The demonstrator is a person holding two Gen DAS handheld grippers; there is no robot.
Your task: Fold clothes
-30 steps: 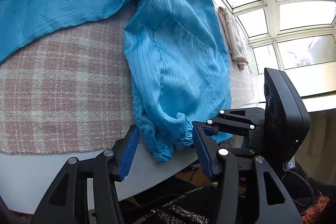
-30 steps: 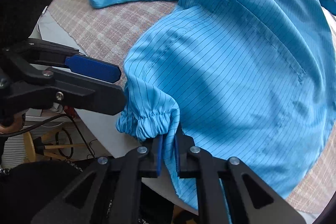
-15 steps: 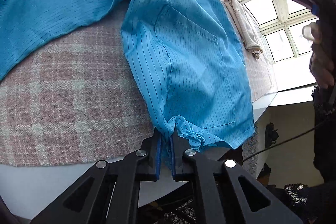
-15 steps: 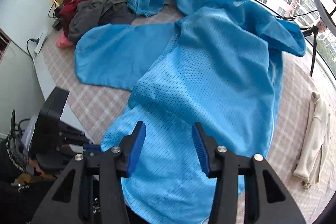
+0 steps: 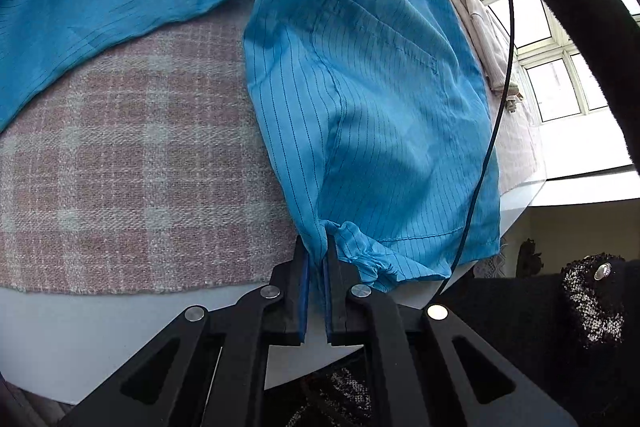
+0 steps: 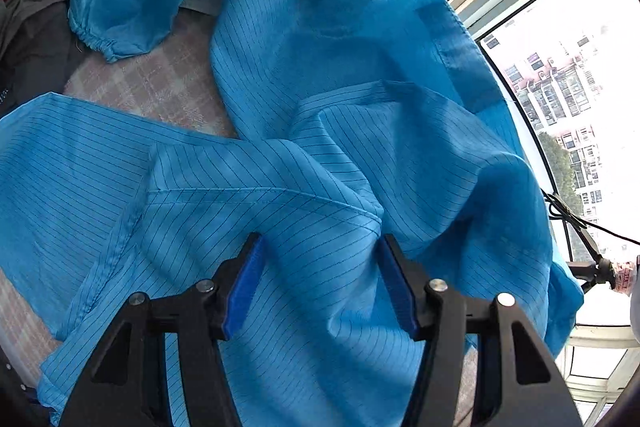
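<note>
A: What is the left gripper [image 5: 316, 267] doing?

B: Its black fingers with blue ribbed pads [image 5: 305, 291] are pinching shut on the gathered, elastic cuff [image 5: 354, 247] of the blue coat [image 5: 360, 99], right at the near edge of the table [image 5: 100, 339], which is showing as a smooth pale surface.

A: And the fabric itself?

B: It is looking thin and slightly glossy, with fine dark pinstripes. From the cuff the sleeve is running up and away over a coarse woven blanket [image 5: 132, 167] in pink and cream check. A stitched patch pocket [image 5: 376, 27] is sitting farther up the cloth, and another panel of the coat is spreading flat to the left.

A: Anything beyond that?

B: A cream garment [image 5: 480, 35] is lying well apart by the windows, and a thin black cable [image 5: 492, 131] is crossing in front of the coat.

A: And the right gripper [image 6: 320, 291]?

B: Its fingers are standing wide apart, holding nothing, hovering just over a rumpled fold of the same coat [image 6: 340, 147]. I cannot tell whether the pads [image 6: 244, 287] are touching the cloth.

A: Farther out?

B: The other sleeve is curving off to a puckered cuff [image 6: 92, 39] lying on the blanket [image 6: 160, 83], with dark clothes [image 6: 32, 43] heaped beside it.
</note>
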